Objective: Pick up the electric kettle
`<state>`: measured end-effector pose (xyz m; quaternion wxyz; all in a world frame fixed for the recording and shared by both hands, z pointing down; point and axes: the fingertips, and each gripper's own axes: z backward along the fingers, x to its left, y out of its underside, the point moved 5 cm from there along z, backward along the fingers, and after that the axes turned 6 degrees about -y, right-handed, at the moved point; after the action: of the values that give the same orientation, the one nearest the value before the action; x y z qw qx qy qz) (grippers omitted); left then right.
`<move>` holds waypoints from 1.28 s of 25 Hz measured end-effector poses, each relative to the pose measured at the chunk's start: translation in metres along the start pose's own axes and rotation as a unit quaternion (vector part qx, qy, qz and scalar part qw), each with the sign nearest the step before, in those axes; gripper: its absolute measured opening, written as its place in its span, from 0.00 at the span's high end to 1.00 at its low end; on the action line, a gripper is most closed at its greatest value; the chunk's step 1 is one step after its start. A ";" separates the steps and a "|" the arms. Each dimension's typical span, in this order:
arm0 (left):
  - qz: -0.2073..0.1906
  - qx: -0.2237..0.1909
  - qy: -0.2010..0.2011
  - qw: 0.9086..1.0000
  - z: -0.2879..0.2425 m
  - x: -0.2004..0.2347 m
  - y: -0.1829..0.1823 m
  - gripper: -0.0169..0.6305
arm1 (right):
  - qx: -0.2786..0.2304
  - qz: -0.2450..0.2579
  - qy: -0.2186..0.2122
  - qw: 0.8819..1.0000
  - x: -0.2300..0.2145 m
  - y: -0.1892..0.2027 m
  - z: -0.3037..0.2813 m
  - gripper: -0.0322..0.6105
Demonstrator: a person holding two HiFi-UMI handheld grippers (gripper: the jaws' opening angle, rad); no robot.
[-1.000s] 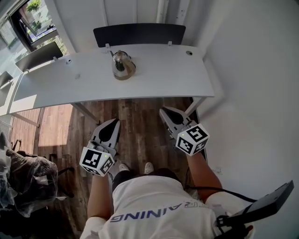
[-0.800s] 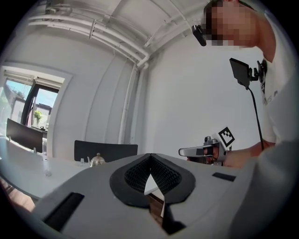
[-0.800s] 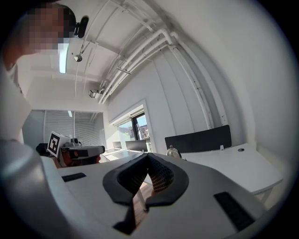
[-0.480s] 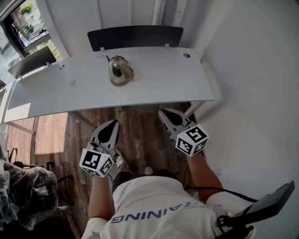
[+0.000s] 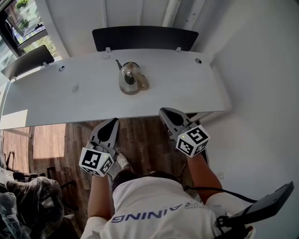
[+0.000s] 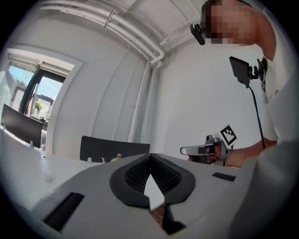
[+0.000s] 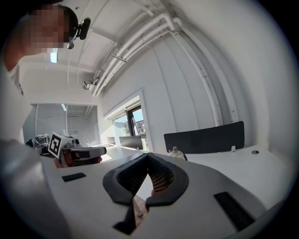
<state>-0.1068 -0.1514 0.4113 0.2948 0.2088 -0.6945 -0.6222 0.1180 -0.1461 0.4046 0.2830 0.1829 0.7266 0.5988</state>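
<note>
On the desk (image 5: pixel 196 86), the electric kettle (image 5: pixel 129 79); well apart from it, left gripper (image 5: pixel 113 121) and right gripper (image 5: pixel 164 111), both clenched, empty.

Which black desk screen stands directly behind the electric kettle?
The wider screen on the far edge of the desk bearing the kettle; the other screen stands further left, by the window.

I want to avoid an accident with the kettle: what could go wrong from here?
The left gripper and right gripper are both shut; unopened, they would probably push the kettle instead of holding it. Its shiny rounded body may slip. The desk edge lies in between, so a low approach might hit it.
</note>
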 end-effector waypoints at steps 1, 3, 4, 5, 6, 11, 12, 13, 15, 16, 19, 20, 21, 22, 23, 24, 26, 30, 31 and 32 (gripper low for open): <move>0.001 0.001 0.003 1.000 -0.006 0.015 -0.002 0.95 | 0.000 -0.002 0.003 1.000 -0.002 -0.002 -0.015 0.94; 0.004 0.003 0.010 1.000 -0.015 0.043 -0.005 0.95 | 0.002 -0.005 0.009 1.000 -0.004 -0.006 -0.044 0.94; 0.005 0.005 0.013 1.000 -0.019 0.056 -0.006 0.95 | 0.003 -0.004 0.012 1.000 -0.003 -0.008 -0.057 0.94; 0.006 0.007 0.016 1.000 -0.022 0.068 -0.007 0.95 | 0.004 -0.003 0.014 1.000 -0.003 -0.010 -0.069 0.94; 0.008 0.008 0.019 1.000 -0.025 0.080 -0.008 0.95 | 0.004 -0.002 0.017 1.000 -0.002 -0.012 -0.080 0.94; 0.022 0.010 0.030 0.999 -0.041 0.127 -0.008 0.95 | 0.008 0.001 0.030 1.000 -0.003 -0.015 -0.119 0.94; 0.024 0.012 0.032 0.999 -0.044 0.132 -0.008 0.95 | 0.009 0.001 0.032 0.999 -0.004 -0.016 -0.124 0.94; 0.025 0.014 0.034 0.999 -0.049 0.136 -0.008 0.95 | 0.011 0.002 0.033 0.999 -0.007 -0.016 -0.127 0.94; 0.024 0.017 0.039 0.999 -0.058 0.140 -0.008 0.95 | 0.013 0.001 0.035 0.999 -0.016 -0.016 -0.132 0.94; 0.023 0.017 0.040 0.999 -0.063 0.141 -0.008 0.95 | 0.013 -0.001 0.037 0.999 -0.022 -0.017 -0.133 0.94; 0.021 0.019 0.032 0.999 -0.075 0.145 -0.010 0.95 | 0.008 -0.007 0.035 0.999 -0.040 -0.018 -0.138 0.94; 0.022 0.020 0.028 0.999 -0.078 0.145 -0.010 0.95 | 0.009 -0.007 0.031 0.999 -0.045 -0.018 -0.139 0.94; 0.023 0.021 0.022 0.999 -0.081 0.144 -0.009 0.95 | 0.010 -0.006 0.027 1.000 -0.051 -0.018 -0.140 0.94; 0.023 0.023 0.016 0.999 -0.086 0.142 -0.009 0.95 | 0.010 -0.006 0.021 1.000 -0.057 -0.019 -0.140 0.94; 0.023 0.025 0.010 0.999 -0.092 0.140 -0.008 0.95 | 0.010 -0.007 0.015 1.000 -0.065 -0.019 -0.141 0.94; 0.021 0.027 0.005 0.999 -0.098 0.136 -0.008 0.95 | 0.011 -0.007 0.009 1.000 -0.073 -0.020 -0.141 0.94; 0.020 0.029 -0.002 0.999 -0.111 0.127 -0.008 0.95 | 0.016 -0.008 0.000 1.000 -0.089 -0.021 -0.139 0.94; 0.018 0.029 -0.011 0.999 -0.130 0.117 -0.008 0.95 | 0.021 -0.012 -0.008 1.000 -0.117 -0.021 -0.137 0.94; 0.019 0.029 -0.014 0.999 -0.132 0.116 -0.007 0.95 | 0.022 -0.014 -0.008 1.000 -0.122 -0.020 -0.137 0.94; 0.019 0.031 -0.017 0.999 -0.133 0.115 -0.005 0.95 | 0.023 -0.017 -0.008 1.000 -0.126 -0.019 -0.137 0.94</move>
<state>-0.1032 -0.3267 0.4301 0.2884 0.1936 -0.7221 -0.5982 0.1305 -0.3320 0.4269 0.2953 0.1816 0.7406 0.5756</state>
